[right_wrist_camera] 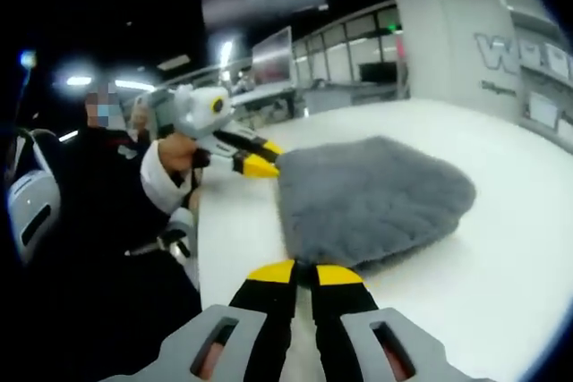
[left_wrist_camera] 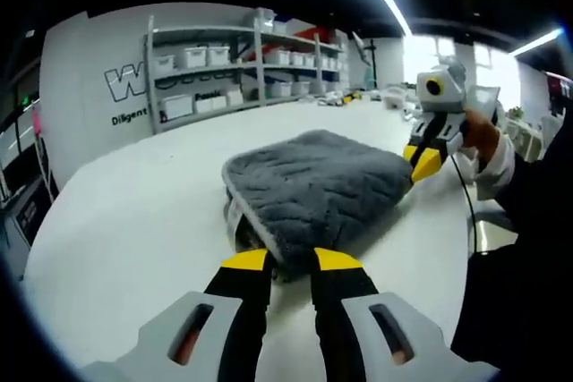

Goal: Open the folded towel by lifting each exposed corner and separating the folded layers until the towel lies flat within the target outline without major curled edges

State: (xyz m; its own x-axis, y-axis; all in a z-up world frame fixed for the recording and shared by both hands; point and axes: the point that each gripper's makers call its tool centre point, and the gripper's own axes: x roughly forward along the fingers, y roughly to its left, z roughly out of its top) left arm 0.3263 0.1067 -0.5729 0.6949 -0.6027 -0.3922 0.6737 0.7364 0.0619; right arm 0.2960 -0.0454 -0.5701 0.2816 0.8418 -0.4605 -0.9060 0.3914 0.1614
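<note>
A grey towel (left_wrist_camera: 318, 187) lies folded into a thick pad on a white table (left_wrist_camera: 134, 212), its top quilted in wavy lines and a paler lining showing along the folded edge nearest the left gripper view. In that view the left gripper (left_wrist_camera: 291, 260) rises from the bottom, its two yellow-tipped jaws a small way apart with the near corner of the towel between them; the tips sit right at the fabric's edge, but whether they actually pinch it cannot be told. The right gripper (left_wrist_camera: 424, 164) comes in from the right side of the same view, held in a hand (left_wrist_camera: 482, 136) with a white cuff, its yellow tips touching the far right edge of the towel. In the right gripper view the right gripper (right_wrist_camera: 304, 272) has its jaws nearly together at the towel's (right_wrist_camera: 372, 199) near edge, and again a grip cannot be confirmed. The left gripper (right_wrist_camera: 253, 157) shows there at the upper left, tips at the towel's far corner (a person in dark clothing sits behind it). Grey shelves (left_wrist_camera: 242, 69) with white bins stand against the wall beyond the table.
</note>
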